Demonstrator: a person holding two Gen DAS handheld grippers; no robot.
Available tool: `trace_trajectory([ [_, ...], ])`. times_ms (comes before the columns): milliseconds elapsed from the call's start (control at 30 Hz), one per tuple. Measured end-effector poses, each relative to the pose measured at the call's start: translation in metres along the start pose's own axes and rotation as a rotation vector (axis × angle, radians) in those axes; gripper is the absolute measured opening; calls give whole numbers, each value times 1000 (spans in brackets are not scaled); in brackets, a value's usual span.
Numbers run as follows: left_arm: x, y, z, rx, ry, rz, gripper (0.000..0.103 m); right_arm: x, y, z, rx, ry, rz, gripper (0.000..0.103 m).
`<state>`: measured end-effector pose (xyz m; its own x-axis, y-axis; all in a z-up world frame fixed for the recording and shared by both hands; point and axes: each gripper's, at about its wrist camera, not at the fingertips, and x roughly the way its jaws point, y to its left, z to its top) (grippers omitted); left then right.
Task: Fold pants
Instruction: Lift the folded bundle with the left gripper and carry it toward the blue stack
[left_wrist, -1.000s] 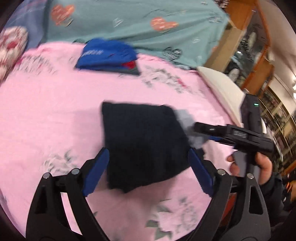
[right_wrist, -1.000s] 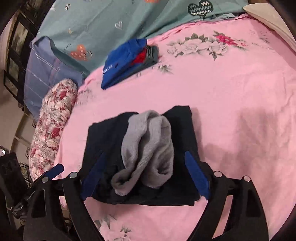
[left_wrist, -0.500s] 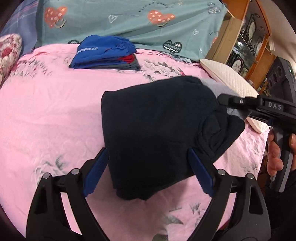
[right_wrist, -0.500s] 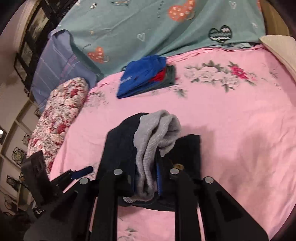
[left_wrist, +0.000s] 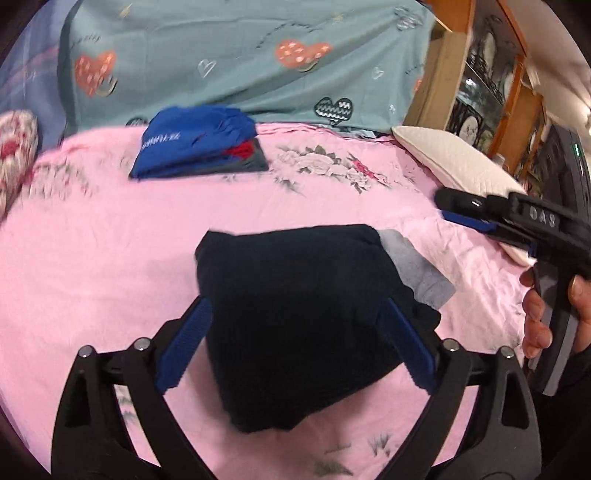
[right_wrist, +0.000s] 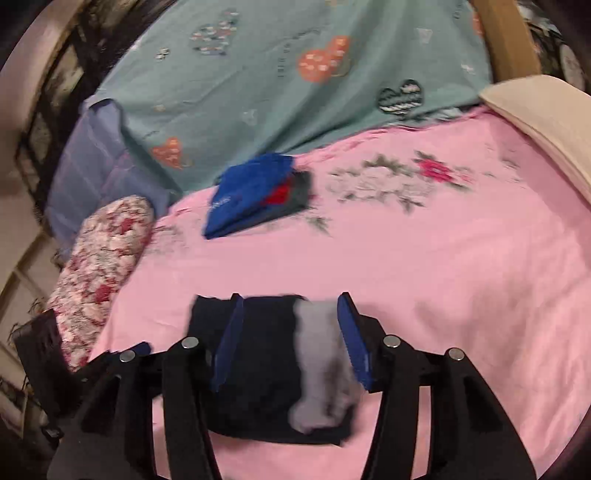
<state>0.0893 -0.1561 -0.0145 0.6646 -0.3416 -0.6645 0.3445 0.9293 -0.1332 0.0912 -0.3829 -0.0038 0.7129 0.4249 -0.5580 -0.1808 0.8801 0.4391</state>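
The dark navy pants (left_wrist: 295, 317) lie folded in a thick bundle on the pink bedsheet (left_wrist: 92, 266), with a grey lining flap (left_wrist: 417, 269) sticking out on the right. My left gripper (left_wrist: 295, 339) is open, its blue fingers on either side of the bundle. My right gripper (right_wrist: 291, 343) is open above the same pants (right_wrist: 258, 369), with the grey lining (right_wrist: 317, 365) between its fingers. The right gripper also shows in the left wrist view (left_wrist: 465, 210), off to the right of the pants.
A folded stack of blue, red and grey clothes (left_wrist: 199, 147) lies at the back of the bed. A teal heart-print blanket (left_wrist: 240, 55) is behind it. A white pillow (left_wrist: 458, 166) lies right, a floral pillow (right_wrist: 99, 266) left. Wooden cabinets (left_wrist: 491, 96) stand at right.
My right gripper has opened and let go of the grey lining, then drawn back from the pants. The lifted bundle has dropped flat onto the sheet. My left gripper stays open.
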Motion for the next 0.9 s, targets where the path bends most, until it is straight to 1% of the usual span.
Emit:
trace_trajectory([
  [33,12,-4,-1,16,32,4,96,13,5,1,-14,33,-2,43],
  [67,30,-6,-3,27,80,6,96,34,4,1,-19,82,-42,42],
  [100,54,-4,-8,32,146,27,96,53,-3,-1,3,132,-83,42],
  [133,69,-2,-13,32,179,50,96,73,-14,-6,36,192,-109,42],
  [167,75,0,-17,39,169,49,97,92,-26,-12,54,240,-143,42],
  [200,75,1,-17,44,172,46,97,98,-29,-17,47,249,-166,47],
  [233,70,1,-14,44,174,31,97,98,-30,-20,44,251,-157,49],
  [267,64,3,-10,41,168,8,97,89,-30,-19,49,231,-127,52],
  [300,52,8,-5,27,157,-37,97,78,-30,-16,56,208,-91,61],
  [333,41,14,0,5,150,-74,97,62,-31,-12,60,178,-52,65],
  [367,26,26,5,-26,129,-118,97,51,-30,-10,52,153,-45,75],
  [400,17,34,7,-46,114,-138,98,39,-32,-9,37,126,-53,93],
  [433,10,46,9,-70,105,-150,101,27,-39,-10,28,104,-68,100],
  [467,5,65,10,-115,100,-158,101,23,-43,-10,32,100,-69,102],
  [533,15,89,9,-202,125,-173,101,30,-60,-17,62,154,-28,102],
  [567,24,101,6,-261,153,-182,101,40,-70,-24,100,198,7,102],
  [600,36,111,-1,-331,192,-218,101,47,-73,-31,116,224,22,102],
  [633,47,113,-6,-362,223,-243,101,55,-75,-36,121,251,34,102],
  [700,65,109,-11,-354,257,-225,101,67,-71,-45,124,284,68,102],
  [733,71,108,-13,-357,262,-219,101,70,-69,-47,116,291,73,102],
  [767,71,106,-14,-356,243,-213,101,72,-65,-48,100,295,75,102],
  [800,73,103,-13,-362,242,-218,101,72,-62,-49,96,304,85,102],
  [833,75,101,-11,-368,246,-234,101,73,-60,-50,88,308,89,102],
  [867,76,97,-11,-385,258,-282,101,74,-56,-51,77,323,106,102],
  [900,79,93,-11,-397,272,-322,101,75,-51,-52,72,344,139,98],
])
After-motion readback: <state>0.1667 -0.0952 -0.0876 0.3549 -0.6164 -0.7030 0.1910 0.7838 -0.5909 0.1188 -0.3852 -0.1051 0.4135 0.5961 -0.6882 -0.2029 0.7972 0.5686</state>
